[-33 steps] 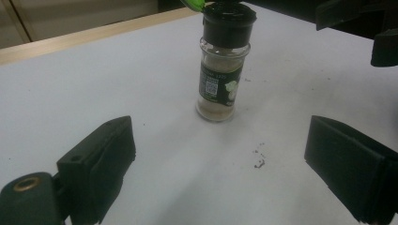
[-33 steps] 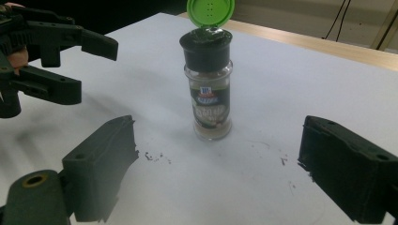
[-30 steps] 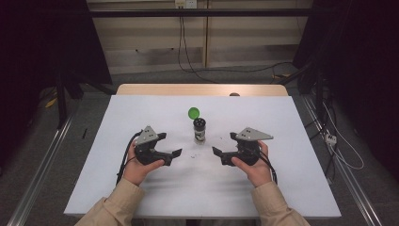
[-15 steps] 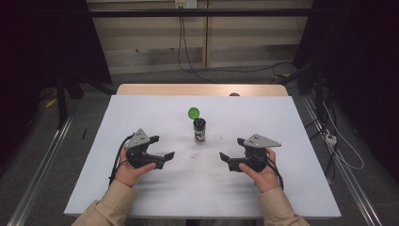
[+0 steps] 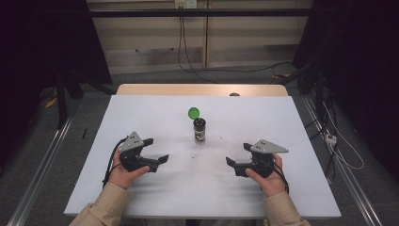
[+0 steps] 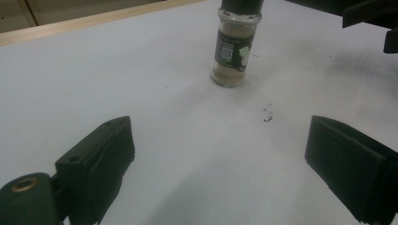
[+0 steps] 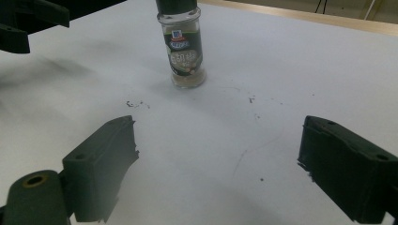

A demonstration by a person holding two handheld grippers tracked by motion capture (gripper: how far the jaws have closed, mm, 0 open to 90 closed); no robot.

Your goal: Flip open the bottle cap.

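A small glass spice jar [image 5: 199,130] with a black shaker top stands upright in the middle of the white table [image 5: 141,113]. Its green cap [image 5: 193,113] lies just behind it. My left gripper [image 5: 157,149] rests open near the jar's front left, held in a hand, jaws pointing toward the jar. My right gripper [image 5: 237,154] is open at the front right, also pointing inward. In the left gripper view the jar [image 6: 233,47] stands well beyond the wide-apart jaws of the left gripper [image 6: 220,159]. The right gripper view shows the jar [image 7: 185,47] far ahead of the right gripper [image 7: 216,164].
Dark specks [image 6: 267,115] lie on the table in front of the jar. A wooden strip [image 5: 202,89] runs along the table's far edge. Cables [image 5: 339,146] trail on the floor to the right. Metal rails [image 5: 42,160] flank the table on the left.
Both grippers have drawn back toward the person and spread outward, away from the jar. Both stay open; the jar and cap have not moved.
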